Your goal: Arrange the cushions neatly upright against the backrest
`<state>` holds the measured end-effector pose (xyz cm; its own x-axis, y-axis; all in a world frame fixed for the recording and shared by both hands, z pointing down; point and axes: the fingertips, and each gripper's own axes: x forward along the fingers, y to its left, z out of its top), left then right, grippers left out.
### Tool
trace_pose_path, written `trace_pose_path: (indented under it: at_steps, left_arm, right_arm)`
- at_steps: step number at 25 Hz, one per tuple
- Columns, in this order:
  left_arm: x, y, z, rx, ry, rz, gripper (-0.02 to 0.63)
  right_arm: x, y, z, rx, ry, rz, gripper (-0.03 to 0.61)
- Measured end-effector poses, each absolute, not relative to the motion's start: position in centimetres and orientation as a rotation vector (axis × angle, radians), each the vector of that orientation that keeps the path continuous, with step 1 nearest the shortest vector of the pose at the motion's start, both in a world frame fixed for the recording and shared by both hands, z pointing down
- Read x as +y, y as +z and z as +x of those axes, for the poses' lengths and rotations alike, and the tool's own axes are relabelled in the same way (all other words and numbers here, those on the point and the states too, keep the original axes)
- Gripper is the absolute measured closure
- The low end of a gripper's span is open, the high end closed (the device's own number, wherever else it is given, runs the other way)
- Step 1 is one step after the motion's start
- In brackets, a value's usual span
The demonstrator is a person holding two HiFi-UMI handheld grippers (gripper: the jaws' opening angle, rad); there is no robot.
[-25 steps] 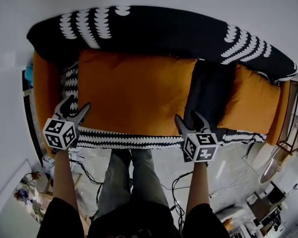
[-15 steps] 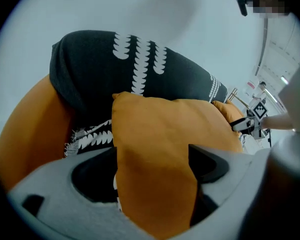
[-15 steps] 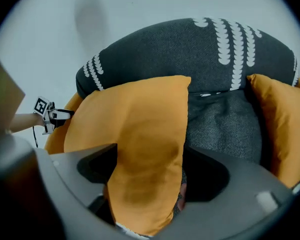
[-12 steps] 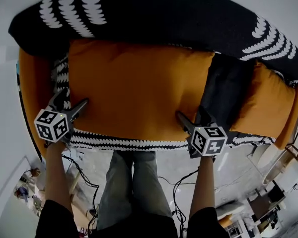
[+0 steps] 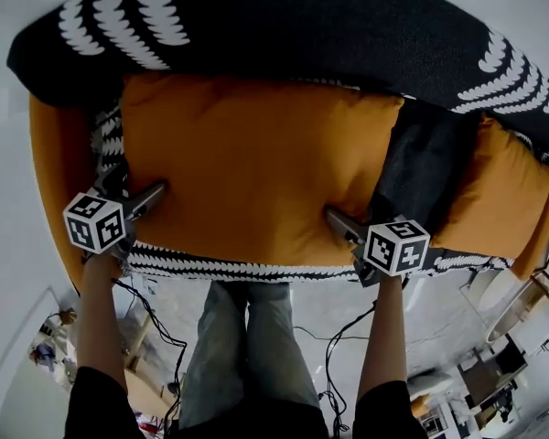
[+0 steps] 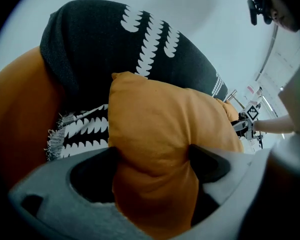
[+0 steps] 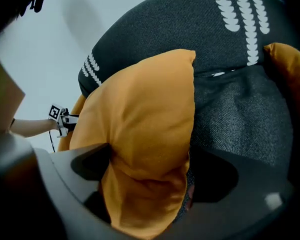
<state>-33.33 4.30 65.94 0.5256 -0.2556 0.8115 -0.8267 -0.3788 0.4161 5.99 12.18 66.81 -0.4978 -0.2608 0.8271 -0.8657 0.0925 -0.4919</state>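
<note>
A large orange cushion (image 5: 256,172) leans on the sofa's backrest (image 5: 302,35), which a black throw with white scallops covers. My left gripper (image 5: 133,188) is at its lower left corner and my right gripper (image 5: 357,222) at its lower right corner. In the left gripper view the corner of the cushion (image 6: 160,114) bulges between the left gripper's (image 6: 152,156) wide jaws. The right gripper view shows the same for the cushion (image 7: 140,109) and the right gripper (image 7: 150,159). Both pairs of jaws have just been opening and stand open around the corners.
A dark grey cushion (image 5: 421,167) stands right of the big one, then a smaller orange cushion (image 5: 499,190). The orange armrest (image 5: 55,172) closes the left end. A patterned throw edge (image 5: 229,268) hangs over the seat front. Cables lie on the floor (image 5: 339,337) by the person's legs.
Both grippers have sunk with the cushion's lower corners toward the seat, and their jaws have spread wider. The cushion now rests lower against the backrest.
</note>
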Motion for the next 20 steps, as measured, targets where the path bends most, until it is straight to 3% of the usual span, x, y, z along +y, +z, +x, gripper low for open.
trace_pose_path:
  at_steps: [3, 6, 11, 20]
  left_arm:
    - [4.4, 66.6, -32.9, -0.856, 0.827, 1.894, 0.152]
    - [4.5, 66.3, -32.6, -0.823, 0.859, 1.905, 0.209]
    - [4.7, 64.7, -31.6, -0.859, 0.887, 2.043, 0.356]
    - [5.4, 62.2, -31.2, -0.935, 0.835, 2.148, 0.454]
  right_arm:
    - [12.2, 67.3, 5.5, -1.850, 1.454, 1.032, 0.078]
    - [12.1, 66.8, 4.6, -1.869, 1.422, 0.986, 0.127]
    - [11.7, 65.4, 4.0, -1.913, 1.284, 1.026, 0.235]
    - [11.8, 62.8, 3.4, -1.930, 1.032, 1.107, 0.291]
